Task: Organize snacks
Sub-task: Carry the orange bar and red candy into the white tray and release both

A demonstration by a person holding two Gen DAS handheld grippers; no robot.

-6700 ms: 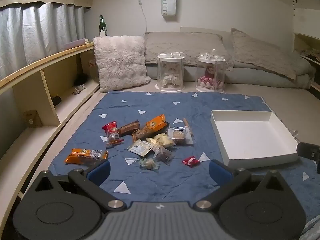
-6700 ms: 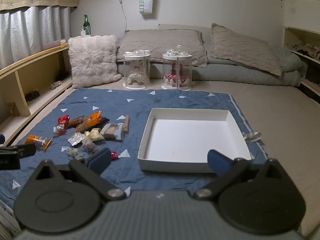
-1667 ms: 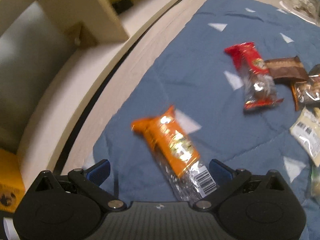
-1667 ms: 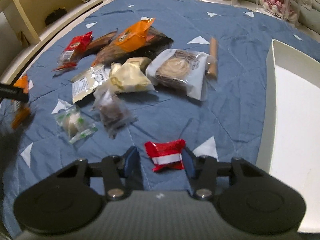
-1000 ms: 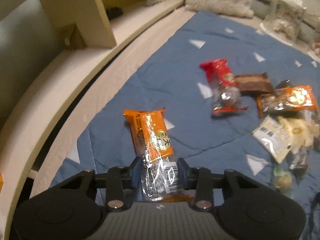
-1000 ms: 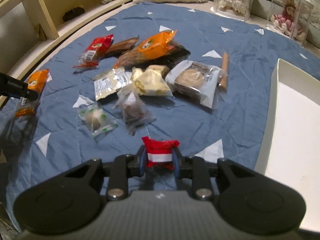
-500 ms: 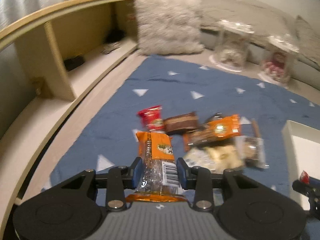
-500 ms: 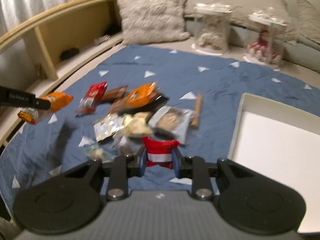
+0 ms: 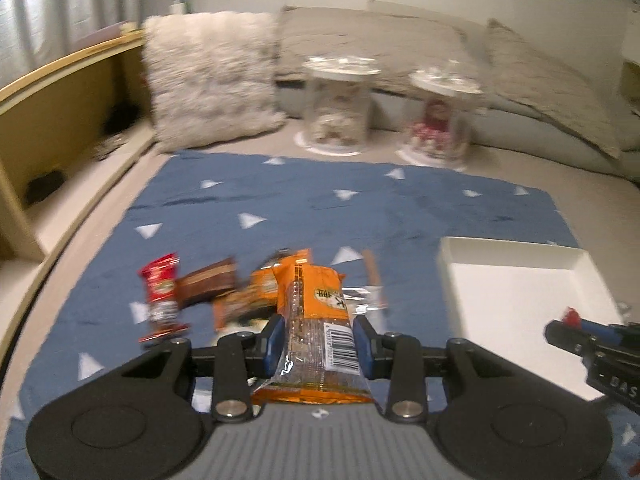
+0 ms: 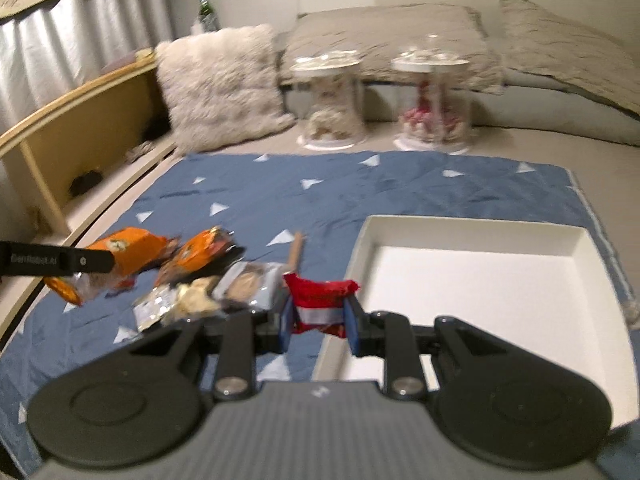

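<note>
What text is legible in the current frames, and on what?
"Genrobot.AI", blurred but readable: side of the left gripper finger, seen from the right wrist view.
"DAS", cut off: right gripper body, in the left wrist view.
Orange snack pack: printed characters and a barcode, too blurred to read.
Red snack: no readable print.

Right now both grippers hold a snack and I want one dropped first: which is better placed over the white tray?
Right. The right gripper holds the red packet at the white tray's near-left edge; the left gripper with the orange packet hangs over the blue mat.
</note>
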